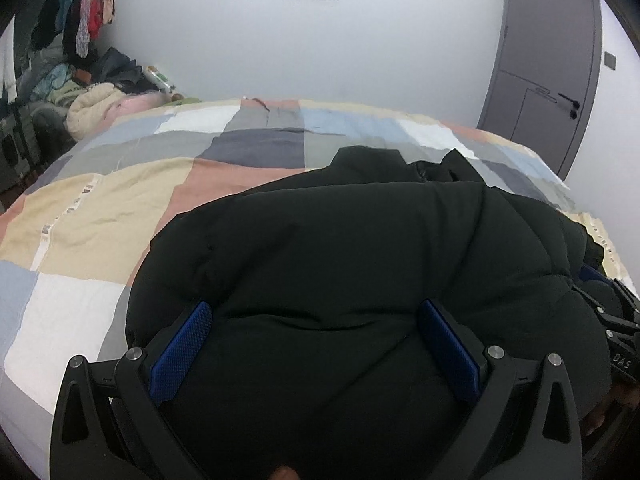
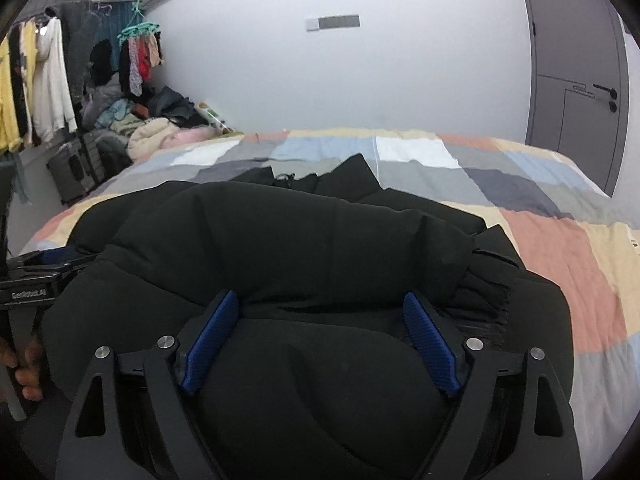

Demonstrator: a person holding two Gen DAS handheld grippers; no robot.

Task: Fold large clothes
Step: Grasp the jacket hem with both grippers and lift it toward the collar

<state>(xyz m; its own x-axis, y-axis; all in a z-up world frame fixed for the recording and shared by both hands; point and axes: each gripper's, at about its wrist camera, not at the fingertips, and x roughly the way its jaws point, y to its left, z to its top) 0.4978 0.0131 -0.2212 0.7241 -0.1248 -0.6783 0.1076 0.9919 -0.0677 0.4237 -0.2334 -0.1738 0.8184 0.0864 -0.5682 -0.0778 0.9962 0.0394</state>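
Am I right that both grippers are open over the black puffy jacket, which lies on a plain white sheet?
Not quite: the bedding is not plain white. Both wrist views show the black puffy jacket lying on a patchwork quilt of beige, pink, grey, blue and white blocks. The rest holds: the left gripper and right gripper are both open over the jacket.

Both views were lit by soft, even indoor light with no hard shadows; its source lay out of frame. The white wall [image 1: 392, 48] looked hazy and slightly washed out, with no glare. The black coat [image 1: 360, 264] was underexposed, so its folds were barely readable, perhaps hiding seams. Fisheye distortion bowed the door [image 2: 576, 80] and the bed [image 2: 560, 240] edge, and dark vignetting closed the corners. The hanging clothes [image 2: 36, 80] were soft and noisy.
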